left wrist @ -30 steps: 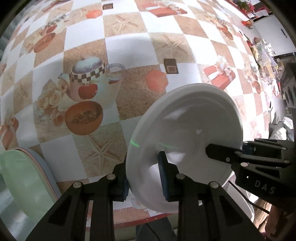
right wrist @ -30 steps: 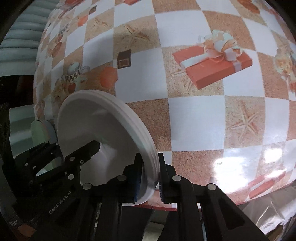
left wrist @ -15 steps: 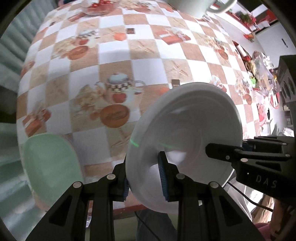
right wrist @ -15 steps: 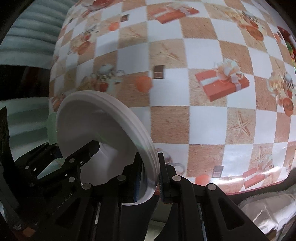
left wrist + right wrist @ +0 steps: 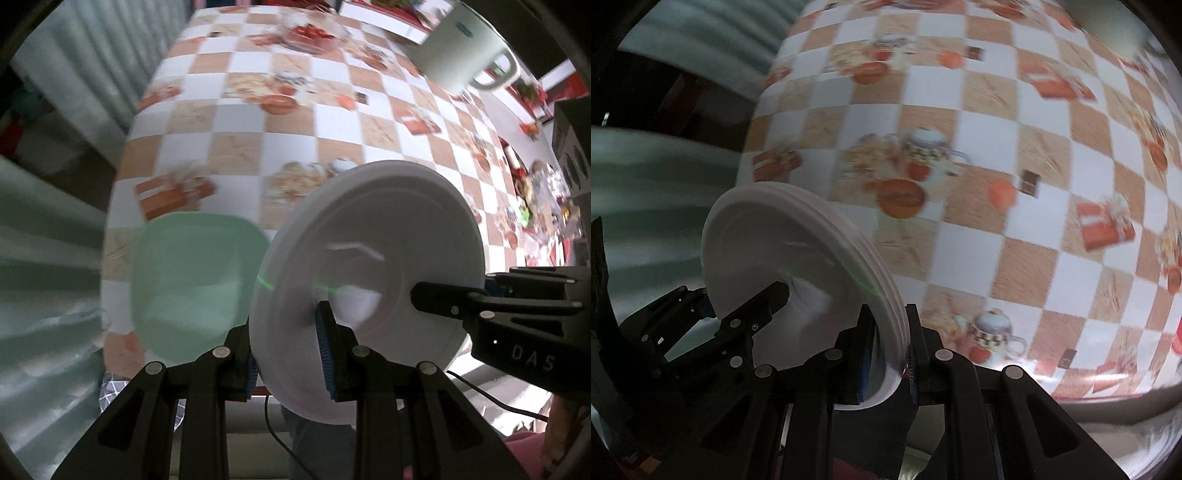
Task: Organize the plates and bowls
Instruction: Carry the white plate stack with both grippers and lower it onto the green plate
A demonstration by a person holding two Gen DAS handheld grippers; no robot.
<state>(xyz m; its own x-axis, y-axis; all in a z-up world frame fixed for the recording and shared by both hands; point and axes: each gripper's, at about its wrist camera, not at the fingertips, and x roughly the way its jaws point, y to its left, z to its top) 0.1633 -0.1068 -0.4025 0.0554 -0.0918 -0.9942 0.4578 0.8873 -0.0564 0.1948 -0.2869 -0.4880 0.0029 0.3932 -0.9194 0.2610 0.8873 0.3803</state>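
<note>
While both wrists look steeply down at the checkered tablecloth point(image 5: 258, 147), my left gripper point(image 5: 288, 354) and right gripper point(image 5: 890, 350) are each clamped on the white plate stack's point(image 5: 369, 266) rim, held above the table; a green bowl point(image 5: 192, 280) sits at its nine o'clock.

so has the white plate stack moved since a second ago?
Yes. The white plate stack, clamped by left gripper and right gripper, has risen from the checkered tablecloth; much more cloth now shows beneath.
</note>
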